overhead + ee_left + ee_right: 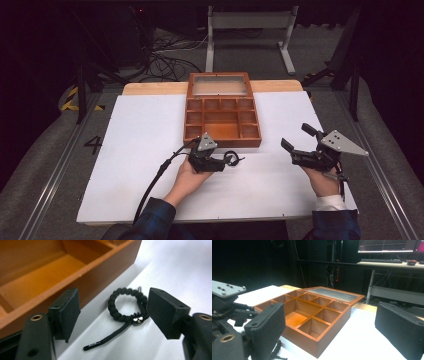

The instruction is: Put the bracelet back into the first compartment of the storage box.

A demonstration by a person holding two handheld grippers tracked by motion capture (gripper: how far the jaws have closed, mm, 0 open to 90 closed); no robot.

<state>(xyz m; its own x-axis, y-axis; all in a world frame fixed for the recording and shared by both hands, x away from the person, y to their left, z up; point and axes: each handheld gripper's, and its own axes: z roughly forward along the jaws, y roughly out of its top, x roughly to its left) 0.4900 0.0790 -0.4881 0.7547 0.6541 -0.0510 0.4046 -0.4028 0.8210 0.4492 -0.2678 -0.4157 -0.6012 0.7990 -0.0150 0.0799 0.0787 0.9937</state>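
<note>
While parted, left gripper (113,315) fingers (68,312) flank black bracelet (126,305), untouched.

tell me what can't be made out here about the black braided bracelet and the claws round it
- Black braided bracelet, left gripper view: its far-right arc sits behind the left claw's right pad, so contact there cannot be judged.
- Small charm on it: too small and glossy to identify.
- Print on the cord tip: too small to read.
- High view: the bracelet is a tiny dark tangle.
- Right gripper view: the right claw's left pad hides most of the bracelet; the frame's bottom edge cuts it off.
</note>
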